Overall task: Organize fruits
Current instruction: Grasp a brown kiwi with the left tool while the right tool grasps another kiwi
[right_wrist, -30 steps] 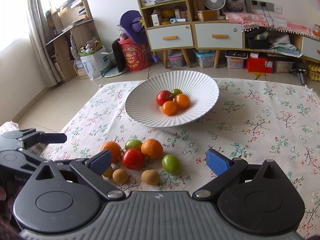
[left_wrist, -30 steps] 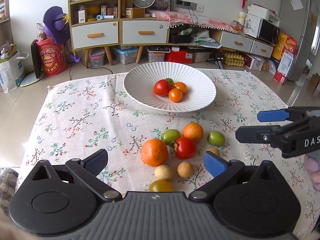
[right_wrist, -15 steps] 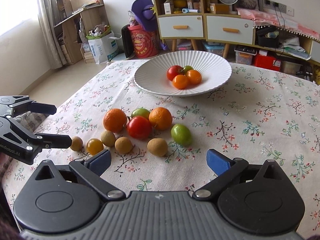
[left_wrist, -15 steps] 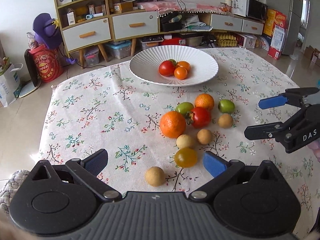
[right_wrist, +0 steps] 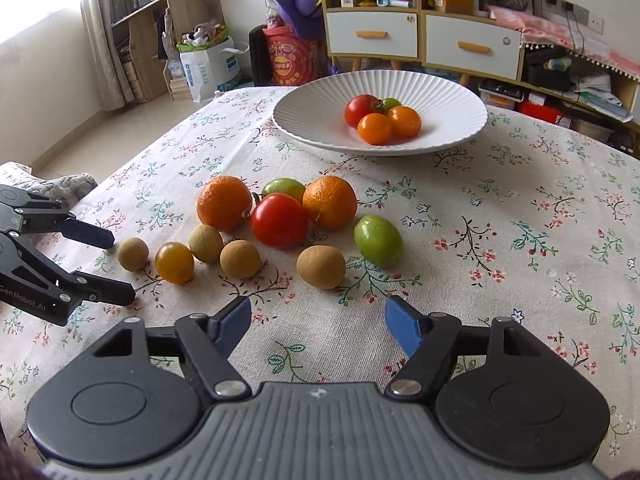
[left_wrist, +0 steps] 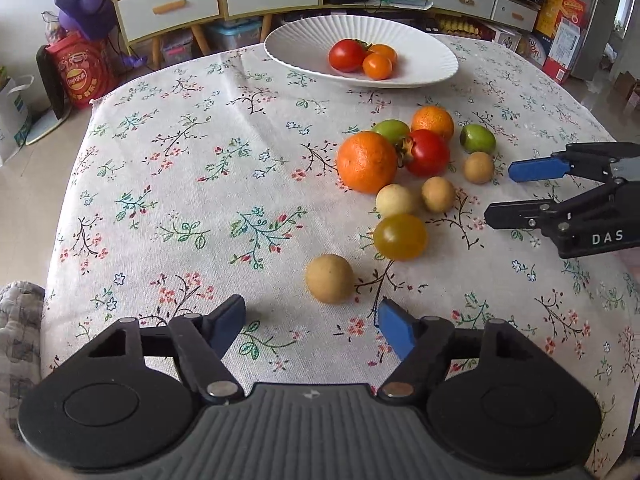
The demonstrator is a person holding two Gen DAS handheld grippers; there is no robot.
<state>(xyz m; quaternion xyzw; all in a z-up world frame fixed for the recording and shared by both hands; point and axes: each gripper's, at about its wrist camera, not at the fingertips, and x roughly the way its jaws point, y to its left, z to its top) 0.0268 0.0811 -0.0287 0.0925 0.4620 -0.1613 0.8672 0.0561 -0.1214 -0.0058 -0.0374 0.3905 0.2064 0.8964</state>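
- As both pairs of jaws have just been closing to a narrower gap with nothing between them, each tong looks pre-sized for a small fruit, a sign, I judge, that picking is about to start.
- Left gripper (left_wrist: 312,322): released and empty, blue pads apart, low over the floral tablecloth (left_wrist: 168,184); the tan longan (left_wrist: 329,279) lies just ahead of the gap, untouched. Compared with half a second ago it sits lower and nearer, and that fruit has grown large in its view.
- Loose pile, mid-table: yellow cherry tomato (left_wrist: 400,237), big orange (left_wrist: 367,161), red tomato (left_wrist: 427,153) and green fruit (left_wrist: 477,139) still lie on the cloth, unmoved between frames.
- White plate (left_wrist: 304,36) at the far side already holds a few tomatoes; most fruit remains outside it.
- Right gripper (right_wrist: 318,322): also released and empty, with another longan (right_wrist: 321,267) just beyond its pads. It too has come down closer than before.
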